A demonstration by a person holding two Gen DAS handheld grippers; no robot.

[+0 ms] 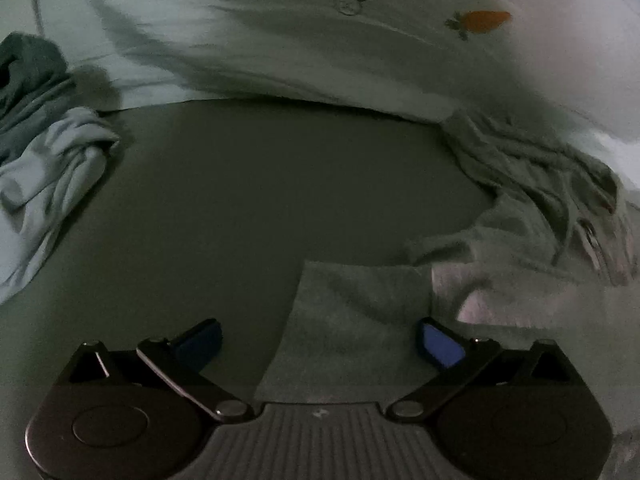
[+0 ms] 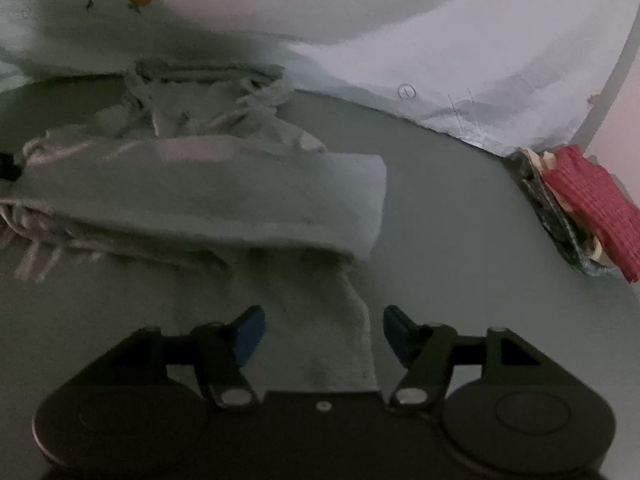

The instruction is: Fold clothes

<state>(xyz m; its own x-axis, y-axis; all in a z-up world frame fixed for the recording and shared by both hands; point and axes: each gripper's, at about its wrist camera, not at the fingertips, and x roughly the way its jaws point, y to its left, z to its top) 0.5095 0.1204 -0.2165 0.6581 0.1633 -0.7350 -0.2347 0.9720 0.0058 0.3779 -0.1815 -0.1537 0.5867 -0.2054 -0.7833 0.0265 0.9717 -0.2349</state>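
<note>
Left gripper [image 1: 320,340]: blue-padded fingers spread wide, clamping nothing; a flat corner of cloth lies between them.
Right gripper [image 2: 323,334]: fingers likewise apart, astride a narrow strip of the same cloth.
Pale grey-green fringed woven scarf [image 2: 208,196]: on the dark grey bed sheet [image 1: 248,200], partly doubled over, tassels bunched at the far end (the dim light hides detail).
Handling, as judged: light, limp, not slippery; will sag and drag when lifted.
Hold: the near flat edge, one corner per gripper, clear of the fringe.
Surroundings: crumpled light-blue garment [image 1: 52,184] to the left; folded red ribbed cloth [image 2: 592,204] on a stack to the right; carrot-print duvet [image 1: 360,40] behind.
</note>
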